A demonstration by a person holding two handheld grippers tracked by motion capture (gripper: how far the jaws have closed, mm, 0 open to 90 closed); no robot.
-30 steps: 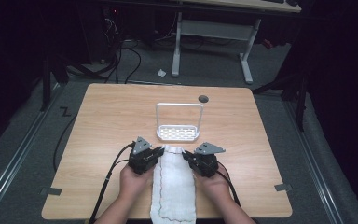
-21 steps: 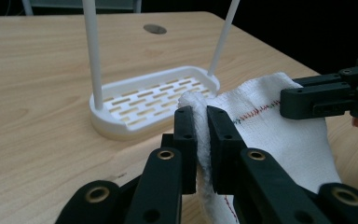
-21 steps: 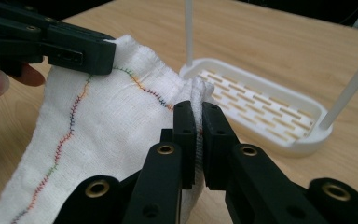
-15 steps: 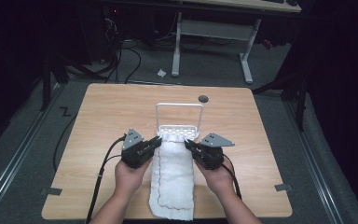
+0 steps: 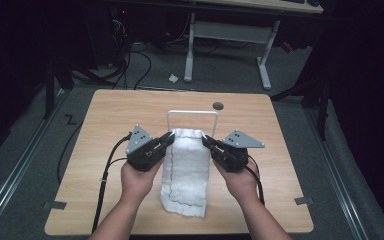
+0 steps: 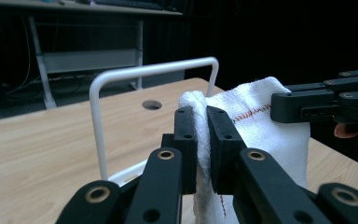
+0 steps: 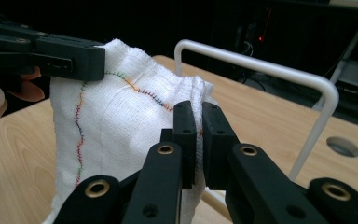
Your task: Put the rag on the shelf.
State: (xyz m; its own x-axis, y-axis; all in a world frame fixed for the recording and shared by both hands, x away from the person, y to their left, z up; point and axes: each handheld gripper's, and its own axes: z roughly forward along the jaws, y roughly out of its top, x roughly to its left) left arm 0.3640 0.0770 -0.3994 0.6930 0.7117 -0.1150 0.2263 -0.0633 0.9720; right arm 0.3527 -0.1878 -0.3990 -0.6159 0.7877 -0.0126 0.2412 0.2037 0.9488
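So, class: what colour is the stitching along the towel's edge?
Multicoloured on the white towel: red, orange, green, blue. Right gripper view.

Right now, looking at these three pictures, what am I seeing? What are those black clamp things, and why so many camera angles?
No robot is here: a person holds a hand tool with two black jaws in each hand. The high view looks down on a wooden table from above. There the left gripper and the right gripper each pinch an upper corner of a white towel, so it hangs between them with its lower end lying on the table. Behind it stands a white wire rack. The other two pictures come from small cameras riding on the tools, looking along their jaws. Each shows its own jaws shut on the towel's edge, with the other tool farther off.
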